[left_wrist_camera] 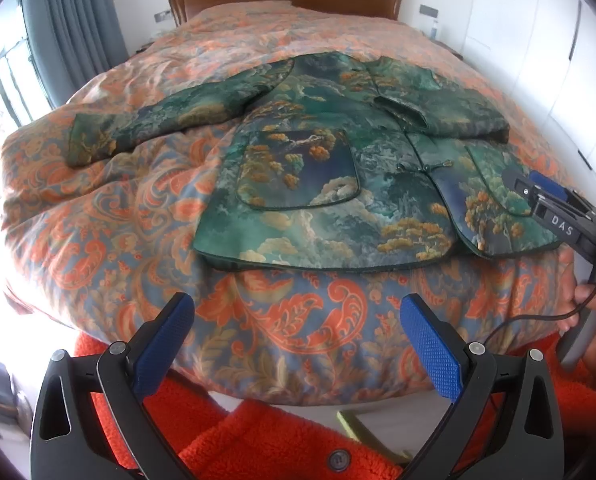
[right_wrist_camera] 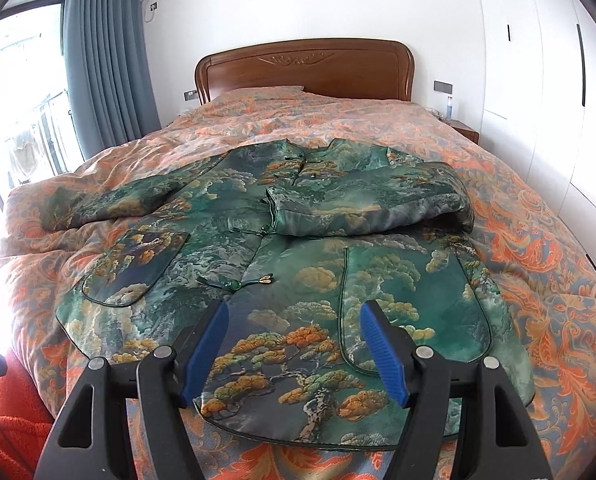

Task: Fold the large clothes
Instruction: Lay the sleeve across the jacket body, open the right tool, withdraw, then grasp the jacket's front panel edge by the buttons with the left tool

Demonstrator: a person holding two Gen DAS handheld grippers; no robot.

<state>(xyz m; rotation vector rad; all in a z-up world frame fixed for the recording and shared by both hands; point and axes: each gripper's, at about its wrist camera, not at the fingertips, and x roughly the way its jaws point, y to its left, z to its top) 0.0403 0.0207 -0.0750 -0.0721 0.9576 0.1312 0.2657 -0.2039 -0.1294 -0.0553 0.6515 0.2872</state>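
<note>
A green brocade jacket (right_wrist_camera: 290,264) lies flat on the bed (right_wrist_camera: 537,240), one sleeve (right_wrist_camera: 369,204) crossed over its chest, ready for folding. Both hand-held grippers, left (left_wrist_camera: 298,344) and right (right_wrist_camera: 294,352), hover at frame bottom with fingers apart, holding nothing.

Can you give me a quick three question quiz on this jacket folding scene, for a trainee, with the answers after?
1. True or false: both sleeves of the green jacket are folded across its front.
2. Which sleeve lies out to the side on the quilt: A, the one nearer the window; B, the one nearer the wardrobe?
3. Fill in: the left gripper and the right gripper both have their jaws ____.

Key
1. False: only the folded sleeve lies across the chest.
2. A: the spread sleeve points toward the window.
3. Open, holding nothing.
</note>
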